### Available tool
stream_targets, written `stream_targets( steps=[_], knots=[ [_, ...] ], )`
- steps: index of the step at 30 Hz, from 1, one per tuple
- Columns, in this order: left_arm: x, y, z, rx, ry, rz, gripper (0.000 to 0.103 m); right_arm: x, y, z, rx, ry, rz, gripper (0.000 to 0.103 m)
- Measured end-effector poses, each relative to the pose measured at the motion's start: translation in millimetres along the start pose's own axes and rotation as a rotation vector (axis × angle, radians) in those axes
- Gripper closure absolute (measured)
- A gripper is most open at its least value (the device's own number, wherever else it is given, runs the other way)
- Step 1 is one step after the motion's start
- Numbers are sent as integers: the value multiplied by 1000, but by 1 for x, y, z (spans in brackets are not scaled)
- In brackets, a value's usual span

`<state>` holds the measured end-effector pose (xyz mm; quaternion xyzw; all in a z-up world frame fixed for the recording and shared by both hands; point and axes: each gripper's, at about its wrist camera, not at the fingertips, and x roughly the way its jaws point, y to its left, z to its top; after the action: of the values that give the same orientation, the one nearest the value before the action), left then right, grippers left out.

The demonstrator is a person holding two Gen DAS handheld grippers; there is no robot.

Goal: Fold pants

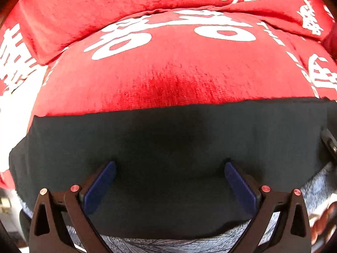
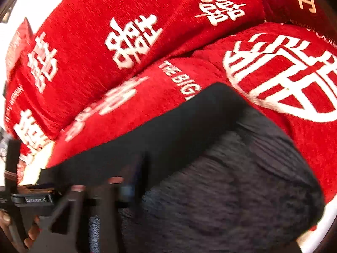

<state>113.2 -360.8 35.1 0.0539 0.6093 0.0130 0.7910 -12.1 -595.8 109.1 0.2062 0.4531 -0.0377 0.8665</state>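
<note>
The black pants lie flat on a red sofa cushion with white characters. My left gripper is open, its blue pads spread wide and resting on the black cloth near its near edge. In the right wrist view the pants show as a black fold with a grey fuzzy lining turned up. Of my right gripper only a blurred left finger shows at the lower left; its other finger is hidden, so its state is unclear.
A red back cushion with white print rises behind the seat. A grey patterned cloth lies under the pants' near edge. The left gripper's body and a hand show at the right wrist view's lower left.
</note>
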Motion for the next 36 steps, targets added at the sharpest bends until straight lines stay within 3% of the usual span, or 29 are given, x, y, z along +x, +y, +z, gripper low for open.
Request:
stream_targets(
  steps=[1, 5, 8, 10, 15, 17, 23, 29, 33, 36],
  knots=[
    [0, -2, -1, -15, -4, 17, 0, -2, 3, 0, -6, 3, -7, 80],
    [-5, -22, -8, 5, -72, 153, 0, -20, 36, 1, -131, -33, -116, 83],
    [-5, -24, -10, 15, -90, 168, 0, -42, 64, 4, -199, -82, -146, 84],
    [-4, -19, -8, 23, -83, 131, 0, -55, 85, 4, -260, -112, -159, 85],
    [-3, 24, 7, 23, 50, -135, 0, -76, 136, -4, -375, -163, -158, 85],
    [-14, 48, 5, -13, 19, -179, 0, -79, 157, -11, -430, -175, -172, 85],
    [-30, 138, -8, -138, -35, -254, 0, -68, 232, -48, -617, -189, -198, 85],
    [-25, 241, -30, -328, -50, -275, 0, -37, 304, -101, -828, -164, -213, 85],
    [-17, 289, -45, -418, -46, -274, 0, -3, 342, -145, -1018, -160, -289, 85],
    [-9, 303, -56, -448, -26, -291, 0, 35, 354, -179, -1145, -103, -364, 85]
  ],
)
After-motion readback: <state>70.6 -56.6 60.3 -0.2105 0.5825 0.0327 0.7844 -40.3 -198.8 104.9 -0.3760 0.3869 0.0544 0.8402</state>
